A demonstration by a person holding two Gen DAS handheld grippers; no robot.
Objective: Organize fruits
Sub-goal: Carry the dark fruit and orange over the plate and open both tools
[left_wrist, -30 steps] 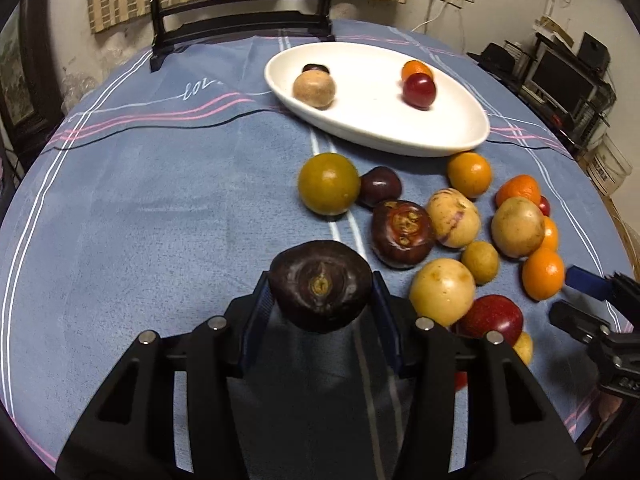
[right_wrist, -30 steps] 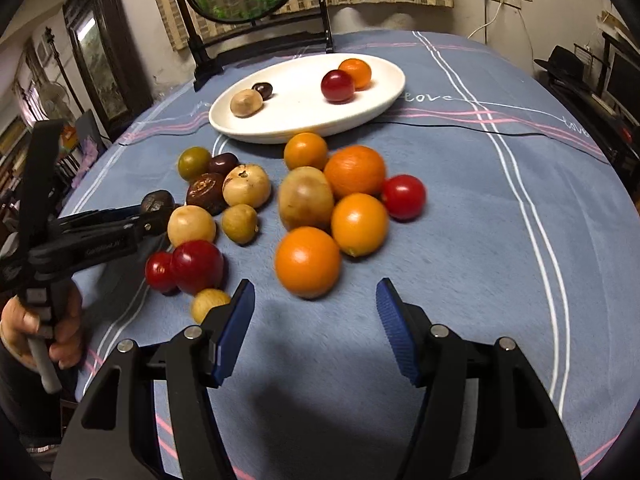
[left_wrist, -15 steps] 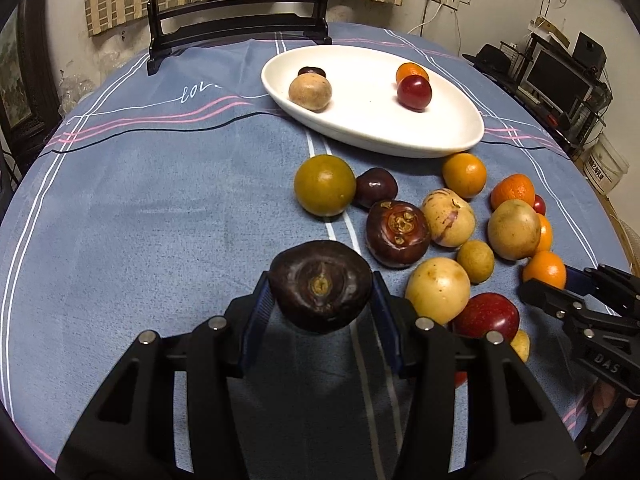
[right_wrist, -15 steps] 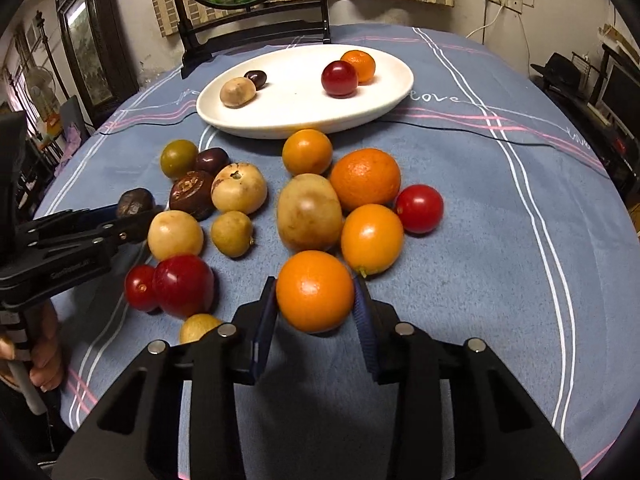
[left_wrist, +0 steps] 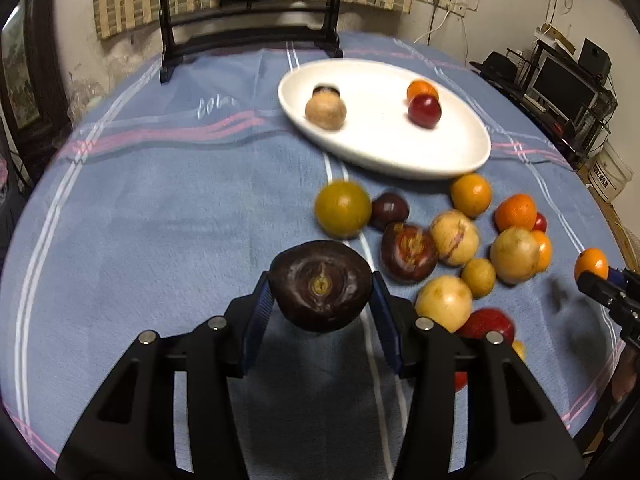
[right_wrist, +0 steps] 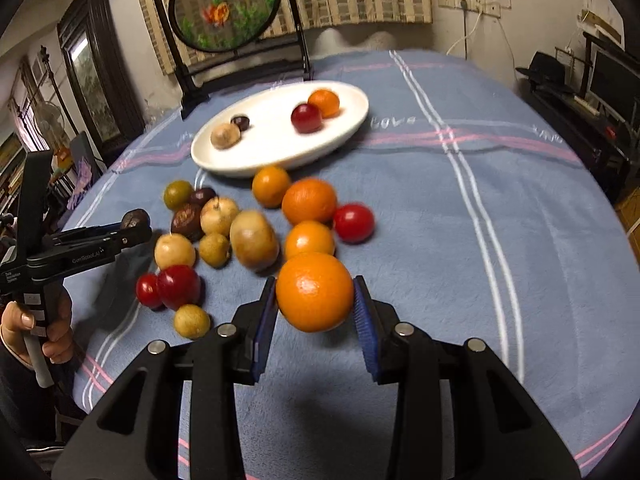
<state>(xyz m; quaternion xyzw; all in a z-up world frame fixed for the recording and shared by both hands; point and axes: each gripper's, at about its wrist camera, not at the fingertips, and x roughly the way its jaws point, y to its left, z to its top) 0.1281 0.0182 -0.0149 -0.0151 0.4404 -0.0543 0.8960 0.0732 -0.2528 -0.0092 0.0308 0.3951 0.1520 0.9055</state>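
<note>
My left gripper (left_wrist: 320, 300) is shut on a dark purple fruit (left_wrist: 320, 290) and holds it above the blue cloth. My right gripper (right_wrist: 316, 312) is shut on an orange (right_wrist: 315, 291), lifted off the cloth; it also shows in the left wrist view (left_wrist: 591, 263). A white oval plate (right_wrist: 352, 128) at the back holds a tan fruit (right_wrist: 225, 136), a small dark fruit (right_wrist: 240, 121), a red fruit (right_wrist: 306, 118) and a small orange (right_wrist: 324, 102). A cluster of several loose fruits (right_wrist: 256, 240) lies on the cloth between plate and grippers.
A round framed screen on a black stand (right_wrist: 224, 12) stands behind the plate. The table (right_wrist: 500, 208) has a blue striped cloth. Shelves with electronics (left_wrist: 568, 80) are off the right side. The left gripper (right_wrist: 136, 230) appears at the left of the right wrist view.
My right gripper closed on the orange and lifted it off the cloth. My left gripper kept hold of the purple fruit and rose slightly.
</note>
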